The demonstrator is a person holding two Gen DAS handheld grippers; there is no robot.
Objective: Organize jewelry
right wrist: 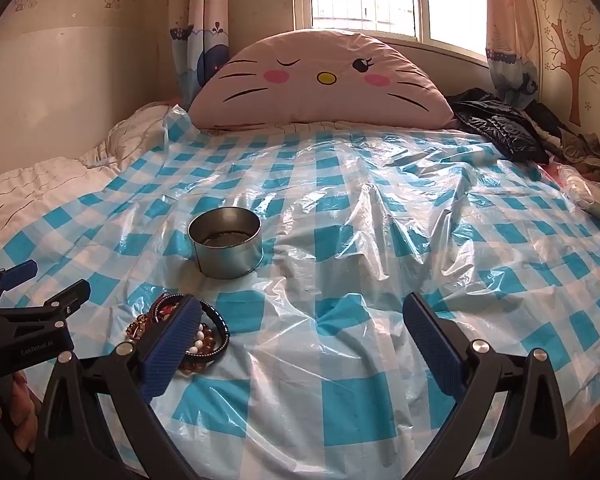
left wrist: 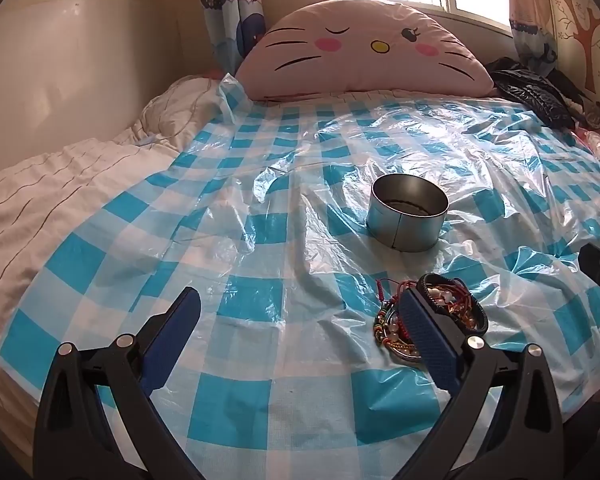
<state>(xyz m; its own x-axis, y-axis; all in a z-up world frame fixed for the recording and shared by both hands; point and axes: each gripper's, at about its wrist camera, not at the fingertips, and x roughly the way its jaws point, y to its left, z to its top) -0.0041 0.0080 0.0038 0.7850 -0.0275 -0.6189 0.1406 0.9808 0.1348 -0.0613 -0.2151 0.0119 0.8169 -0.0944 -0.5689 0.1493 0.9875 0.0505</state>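
Bracelets [left wrist: 440, 312] beside left gripper [left wrist: 300, 328]

daylit window [right wrist: 364, 0] between patterned curtains [right wrist: 198, 32], cat-face pillow [right wrist: 320, 80] heading the bed [right wrist: 340, 240], tree-decal wall [right wrist: 572, 48].

Left gripper [left wrist: 300, 332] fingers spread wide; bracelet pile [left wrist: 428, 316] beside one finger, round tin [left wrist: 407, 216] beyond

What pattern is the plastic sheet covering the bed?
Blue-and-white checks on the plastic sheet, clearest in the right wrist view.
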